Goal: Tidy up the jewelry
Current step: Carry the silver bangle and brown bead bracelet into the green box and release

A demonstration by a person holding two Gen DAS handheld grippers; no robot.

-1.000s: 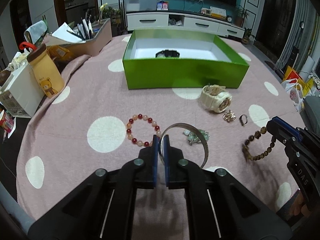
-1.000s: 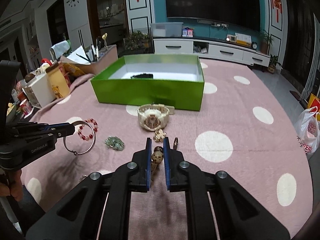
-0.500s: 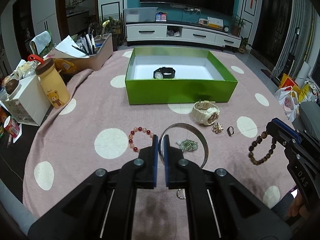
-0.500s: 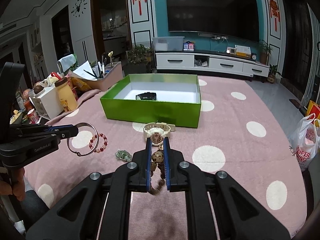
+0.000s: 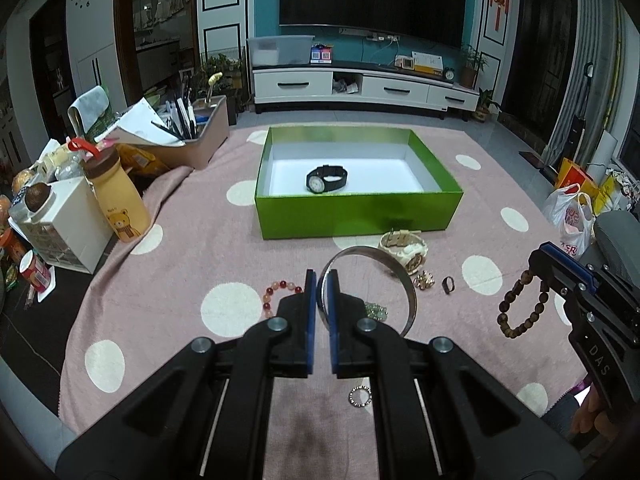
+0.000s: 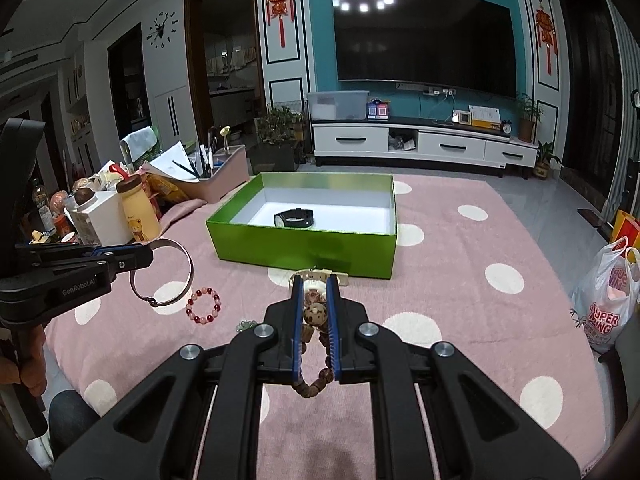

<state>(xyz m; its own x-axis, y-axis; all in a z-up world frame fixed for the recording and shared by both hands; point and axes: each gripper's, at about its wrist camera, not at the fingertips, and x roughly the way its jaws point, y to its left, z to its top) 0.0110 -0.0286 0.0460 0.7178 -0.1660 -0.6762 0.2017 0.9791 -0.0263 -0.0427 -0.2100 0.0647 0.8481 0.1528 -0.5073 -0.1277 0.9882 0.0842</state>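
My left gripper (image 5: 322, 280) is shut on a thin silver bangle (image 5: 400, 276) and holds it above the pink dotted cloth. The right wrist view shows the same left gripper (image 6: 148, 254) with the bangle (image 6: 184, 276) hanging from its tips. Shut on a brown wooden bead bracelet (image 6: 316, 314), my right gripper (image 6: 314, 284) lets it dangle between the jaws. That bracelet (image 5: 516, 312) also shows at the right of the left wrist view. Ahead stands an open green box (image 5: 360, 208) with a black watch (image 5: 326, 179) inside.
On the cloth lie a cream watch (image 5: 404, 248), a red bead bracelet (image 5: 276, 290), a gold charm (image 5: 424, 280), a dark ring (image 5: 449, 285), a greenish piece (image 5: 374, 310) and a small ring (image 5: 360, 395). A yellow bottle (image 5: 120, 200) and clutter crowd the left edge.
Both grippers have risen from the cloth, each carrying its piece upward. The wooden bracelet now hangs free, and the box interior shows more fully.
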